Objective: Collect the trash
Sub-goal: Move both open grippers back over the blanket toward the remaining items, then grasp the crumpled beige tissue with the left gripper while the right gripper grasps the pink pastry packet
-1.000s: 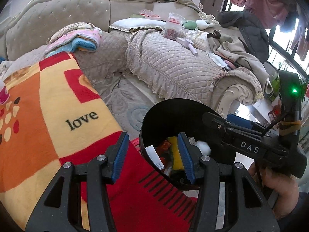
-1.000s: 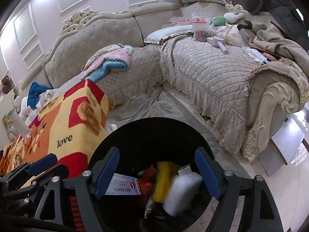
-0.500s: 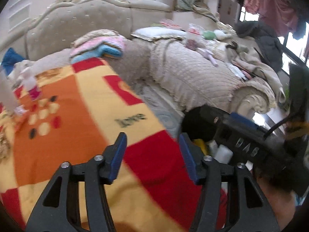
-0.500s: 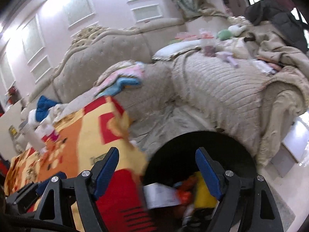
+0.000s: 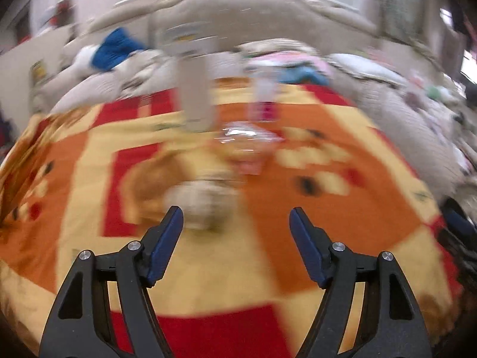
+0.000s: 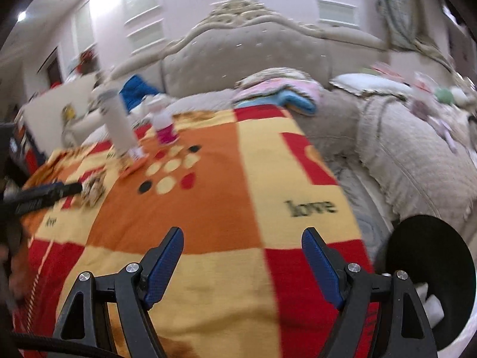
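Blanket (image 6: 226,208) (red/orange/yellow) fronts tufted beige sofa (image 6: 247,59).

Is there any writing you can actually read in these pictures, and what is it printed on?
"love": on a yellow patch of the blanket, right wrist view, printed at.
A smaller word on the blanket's left edge: too blurred to read for sure.
Label on the pink bottle: blurred, unreadable.
Left wrist view: motion blur, nothing readable.

On your blanket: the orange, yellow and red patterned blanket (image 6: 226,208) carries a tall pale cylinder (image 6: 119,128), with a small pink-based bottle (image 6: 165,128) to its right
Right of your blanket: round black trash bin (image 6: 432,271)
Behind: beige tufted sofa (image 6: 247,59)
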### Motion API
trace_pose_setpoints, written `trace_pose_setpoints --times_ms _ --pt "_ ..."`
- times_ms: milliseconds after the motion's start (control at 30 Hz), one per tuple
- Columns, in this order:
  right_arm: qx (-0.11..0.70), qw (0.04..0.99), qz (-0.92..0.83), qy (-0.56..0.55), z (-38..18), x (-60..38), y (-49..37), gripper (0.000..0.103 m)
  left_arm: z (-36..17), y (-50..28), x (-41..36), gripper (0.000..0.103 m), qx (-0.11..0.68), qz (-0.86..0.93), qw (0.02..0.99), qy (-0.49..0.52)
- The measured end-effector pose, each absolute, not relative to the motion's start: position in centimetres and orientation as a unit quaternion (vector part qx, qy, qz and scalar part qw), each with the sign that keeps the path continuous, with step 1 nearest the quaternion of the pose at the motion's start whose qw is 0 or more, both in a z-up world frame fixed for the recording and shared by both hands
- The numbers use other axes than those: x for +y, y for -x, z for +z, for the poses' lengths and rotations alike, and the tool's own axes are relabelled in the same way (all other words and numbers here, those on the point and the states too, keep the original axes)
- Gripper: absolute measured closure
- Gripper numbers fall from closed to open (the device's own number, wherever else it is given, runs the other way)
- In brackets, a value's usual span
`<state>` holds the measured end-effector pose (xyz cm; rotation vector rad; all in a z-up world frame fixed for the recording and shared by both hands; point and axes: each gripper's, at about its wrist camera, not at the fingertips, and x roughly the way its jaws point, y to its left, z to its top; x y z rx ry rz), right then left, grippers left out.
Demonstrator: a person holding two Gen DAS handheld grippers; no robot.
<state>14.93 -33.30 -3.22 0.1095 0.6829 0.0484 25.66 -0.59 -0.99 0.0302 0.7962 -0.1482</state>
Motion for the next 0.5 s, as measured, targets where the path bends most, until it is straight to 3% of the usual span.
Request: trace_pose_setpoints --times_ms 167,400,467,500 --pt "0.375 0.926 0.033 -0.021 -4.9 -31.8 -16.4 0.024 -2.7 -29.7 3.0 0.03 0.41 -0.087 0.908 0.021" --pt "0.383 0.921 0.042 -0.055 -5.2 -32.9 -16.7 0.024 -5.3 -31.7 0.0 0.03 0.43 -0.101 0.897 -0.027" --pt "0.382 0.921 0.041 -0.06 -5.2 -32.9 -16.6 0.024 -6.7 -31.9 0.2 0.042 0.442 -0.08 0.893 -0.023" --pt "0.38 0.922 0.04 -0.059 -5.1 -32.9 -16.5 0.024 -6.6 -31.6 0.6 0.058 0.432 -0.072 0.899 -0.016"
